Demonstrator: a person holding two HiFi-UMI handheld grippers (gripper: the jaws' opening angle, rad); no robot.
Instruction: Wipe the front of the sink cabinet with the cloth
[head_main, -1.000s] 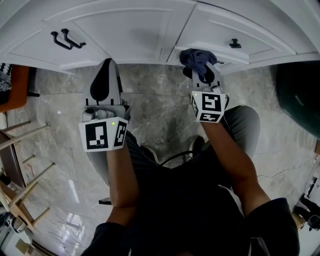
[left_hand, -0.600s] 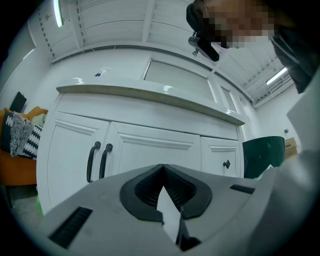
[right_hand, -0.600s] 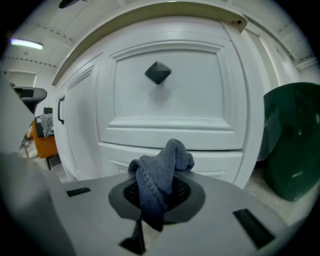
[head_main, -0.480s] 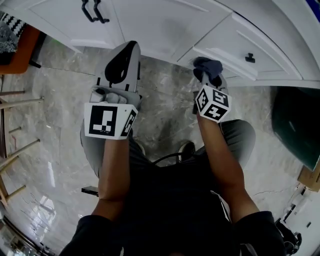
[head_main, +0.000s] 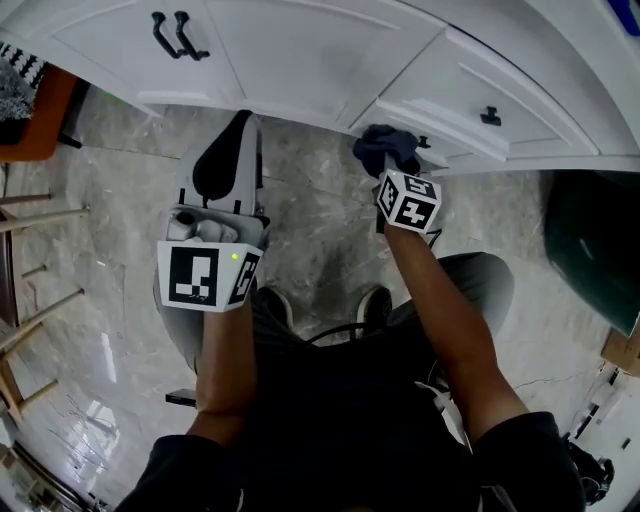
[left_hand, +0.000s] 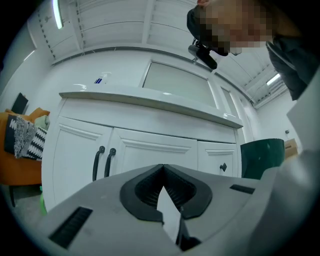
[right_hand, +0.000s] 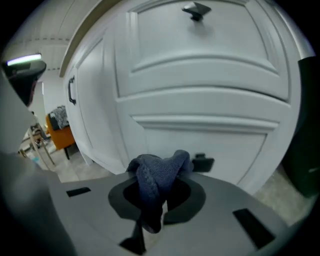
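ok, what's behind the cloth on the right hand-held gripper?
The lower part of the white cabinet door shows behind the cloth, and a small dark piece sits just beside it. The patch of door directly behind the cloth is covered, so contact can't be confirmed.

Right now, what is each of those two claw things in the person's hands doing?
Left gripper: closed, holding nothing.
Right gripper: closed on the dark blue knitted cloth.
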